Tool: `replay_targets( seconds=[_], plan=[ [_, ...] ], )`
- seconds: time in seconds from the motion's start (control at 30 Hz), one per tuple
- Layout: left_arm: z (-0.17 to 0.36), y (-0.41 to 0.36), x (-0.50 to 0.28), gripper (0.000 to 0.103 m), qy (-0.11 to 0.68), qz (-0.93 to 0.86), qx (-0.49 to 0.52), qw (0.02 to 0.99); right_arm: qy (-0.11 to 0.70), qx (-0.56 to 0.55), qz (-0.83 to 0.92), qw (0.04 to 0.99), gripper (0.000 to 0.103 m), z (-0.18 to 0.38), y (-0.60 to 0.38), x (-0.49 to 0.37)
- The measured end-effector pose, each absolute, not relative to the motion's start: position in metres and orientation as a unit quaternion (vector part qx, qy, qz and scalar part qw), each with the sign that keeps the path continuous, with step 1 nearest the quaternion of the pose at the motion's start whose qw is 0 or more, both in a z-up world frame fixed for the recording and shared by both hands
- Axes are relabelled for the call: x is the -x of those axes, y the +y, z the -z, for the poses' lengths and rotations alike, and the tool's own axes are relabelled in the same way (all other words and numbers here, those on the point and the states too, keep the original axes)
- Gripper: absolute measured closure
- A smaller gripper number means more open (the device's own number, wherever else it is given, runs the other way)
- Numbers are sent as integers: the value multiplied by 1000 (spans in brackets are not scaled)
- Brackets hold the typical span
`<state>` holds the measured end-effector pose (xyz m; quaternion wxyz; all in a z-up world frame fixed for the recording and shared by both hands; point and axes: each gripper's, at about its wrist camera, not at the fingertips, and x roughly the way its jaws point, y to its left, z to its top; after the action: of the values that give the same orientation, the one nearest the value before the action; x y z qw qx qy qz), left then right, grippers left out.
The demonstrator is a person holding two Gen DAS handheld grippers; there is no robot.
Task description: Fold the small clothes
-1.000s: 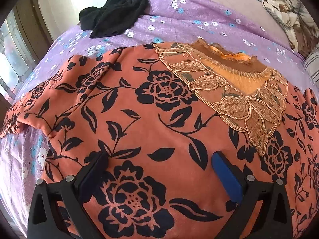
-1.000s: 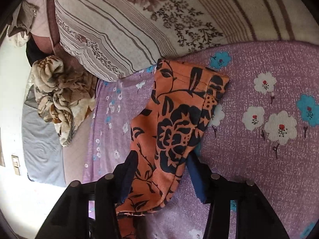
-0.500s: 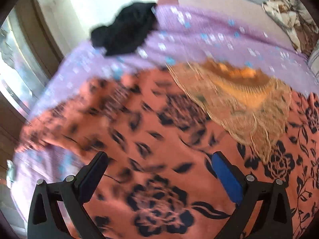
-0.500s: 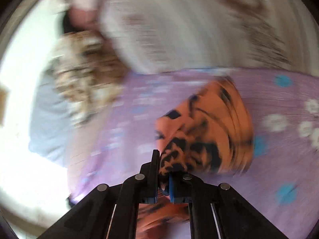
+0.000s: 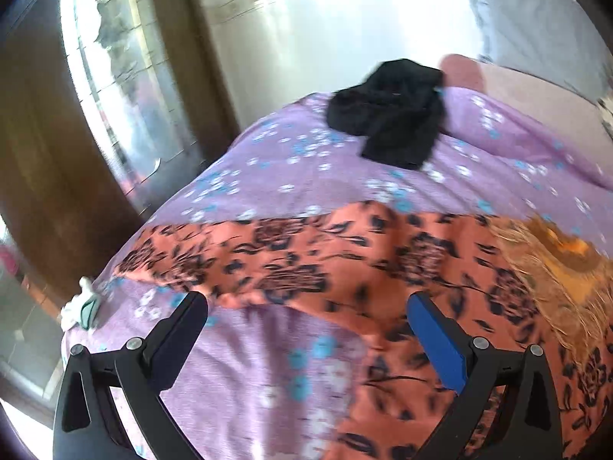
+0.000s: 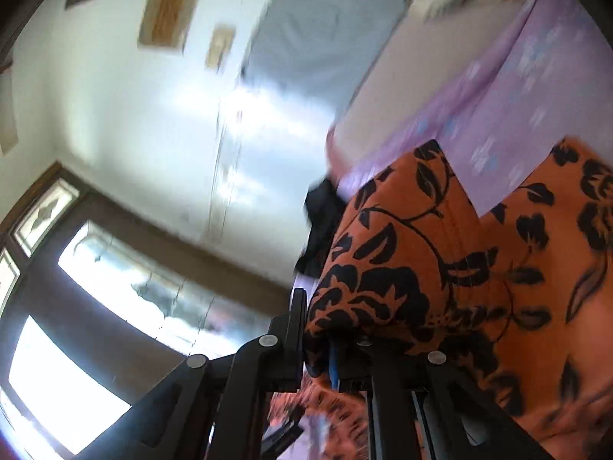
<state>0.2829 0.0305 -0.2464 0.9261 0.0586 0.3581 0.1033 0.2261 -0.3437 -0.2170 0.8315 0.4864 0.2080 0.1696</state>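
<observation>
Fabric fills the lower right of your right wrist view: the orange garment (image 6: pixel 440 268), printed with black roses and leaves, is bunched into a fat fold that rises from your right gripper (image 6: pixel 329 349) toward the centre right of the frame. Your fingers there are pressed together on that fold, with a sliver of blue pad showing between the black arms at the lower centre. Behind the fold, the purple floral bedsheet (image 6: pixel 509 88) runs up to the upper right corner, and a dark piece of cloth (image 6: pixel 320 222) shows just left of the fold at mid-frame. The left half of this view is white wall (image 6: pixel 126 115), with framed pictures (image 6: pixel 168 15) in the upper left and a window (image 6: pixel 126 295) in the lower left. The whole view is tilted and blurred.

In your left wrist view, the same orange garment (image 5: pixel 345 268) lies across the bedsheet (image 5: pixel 268 176), stretching from centre left to the right edge, with a gold lace neckline (image 5: pixel 555 268) at the far right. Your left gripper (image 5: pixel 306 306) has its fingers spread wide at the bottom of the frame, pinching nothing; the garment's lower hem sits between and just above the tips. A black garment (image 5: pixel 390 115) lies crumpled on the sheet at upper centre, well apart from the orange one. A small white and green object (image 5: pixel 82 306) sits at the bed's edge on the left, too blurred to identify.
</observation>
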Motion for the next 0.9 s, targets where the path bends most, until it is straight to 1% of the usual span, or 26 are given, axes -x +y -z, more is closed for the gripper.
replay_targets(
  seconds=[0.03, 0.07, 0.1, 0.17, 0.27, 0.37, 0.4, 0.43, 0.5, 0.53, 0.57, 0.6, 0.7, 0.77, 0.83, 0.9],
  plan=[
    [246, 39, -284, 0, 361, -108, -48, 925, 232, -476, -185, 828, 43, 221, -327, -236],
    [245, 49, -284, 0, 364, -112, -33, 924, 260, -475, -197, 817, 5, 228, -310, -244],
    [244, 56, -284, 0, 365, -115, -20, 924, 269, -481, -201, 810, 2, 235, -301, -242],
    [242, 61, -281, 0, 360, -120, -5, 925, 278, -478, -233, 800, 2, 240, -295, -238],
    [237, 56, -276, 0, 348, -110, 1, 931, 261, -462, -247, 811, 2, 229, -304, -230],
    [236, 38, -272, 0, 348, -59, 7, 935, 255, -452, -203, 830, 4, 223, -319, -206],
    [237, 30, -272, 0, 353, -32, 13, 935, 262, -447, -167, 839, 6, 225, -329, -194],
    [238, 20, -272, 0, 361, 4, 22, 932, 270, -441, -134, 845, 10, 227, -338, -189],
    [241, -1, -269, 0, 369, 47, 32, 928, 289, -434, -75, 850, 34, 233, -355, -183],
    [244, -17, -267, 0, 374, 77, 29, 924, 297, -436, -45, 848, 39, 240, -368, -179],
    [246, -28, -265, 0, 378, 95, 23, 921, 305, -443, -15, 843, 49, 248, -381, -174],
    [249, -43, -264, 0, 382, 112, 11, 917, 311, -449, 4, 837, 51, 255, -389, -174],
    [260, -91, -255, 0, 378, 141, -54, 913, 336, -454, 51, 824, 51, 274, -415, -174],
    [270, -121, -249, 0, 375, 141, -116, 909, 348, -443, 60, 824, 51, 282, -421, -181],
    [283, -144, -244, 0, 370, 128, -179, 903, 352, -440, 53, 825, 51, 284, -426, -187],
    [291, -153, -239, 0, 360, 119, -217, 900, 352, -443, 48, 823, 51, 286, -432, -192]
  ],
)
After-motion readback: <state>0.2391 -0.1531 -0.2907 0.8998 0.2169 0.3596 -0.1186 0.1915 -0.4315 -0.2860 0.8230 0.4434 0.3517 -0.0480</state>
